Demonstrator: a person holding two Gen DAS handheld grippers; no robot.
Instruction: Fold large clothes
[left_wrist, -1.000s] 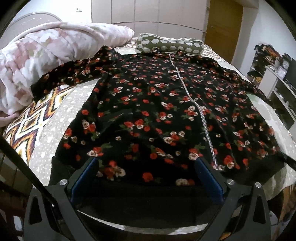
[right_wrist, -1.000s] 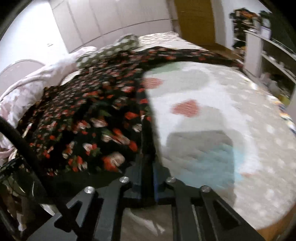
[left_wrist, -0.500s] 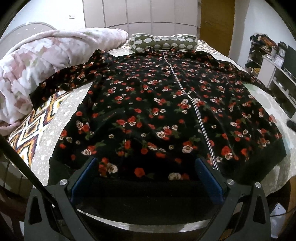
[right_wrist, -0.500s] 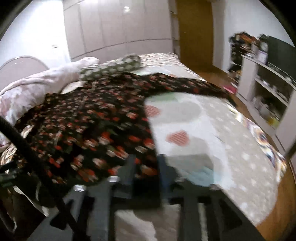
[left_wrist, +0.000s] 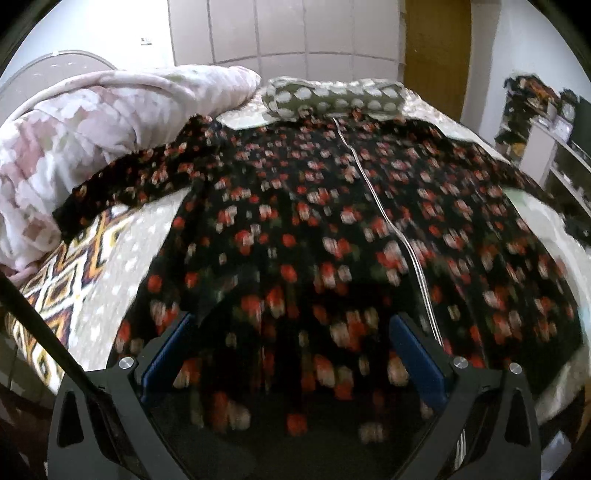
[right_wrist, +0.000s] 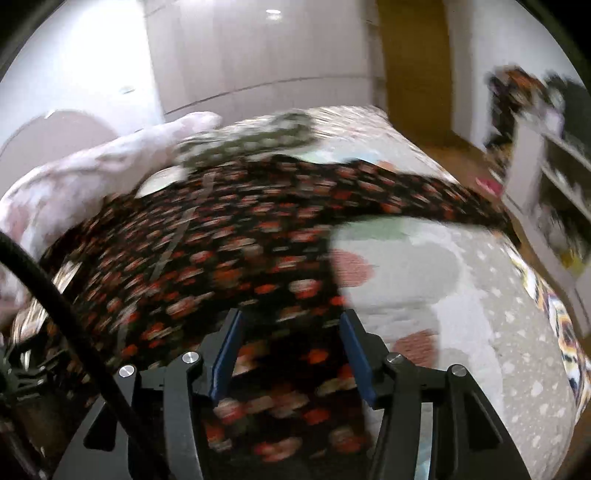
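A large black garment (left_wrist: 332, 229) with red and white flowers and a silver zipper lies spread flat on the bed, sleeves out to both sides. It also shows in the right wrist view (right_wrist: 229, 243). My left gripper (left_wrist: 291, 328) is open, its blue pads wide apart over the garment's near hem. My right gripper (right_wrist: 291, 325) is open over the garment's near right corner, with nothing held. Both views are motion-blurred.
A pink quilt (left_wrist: 92, 125) is piled at the left of the bed. A green spotted pillow (left_wrist: 332, 98) lies at the head. The patterned bedspread (right_wrist: 461, 295) shows at the right. Shelves (right_wrist: 554, 177) stand to the right, a wooden door (left_wrist: 436, 55) behind.
My right gripper was shut on the garment's right edge; it has opened and shifted left over the corner. My left gripper has moved forward over the hem, still open.
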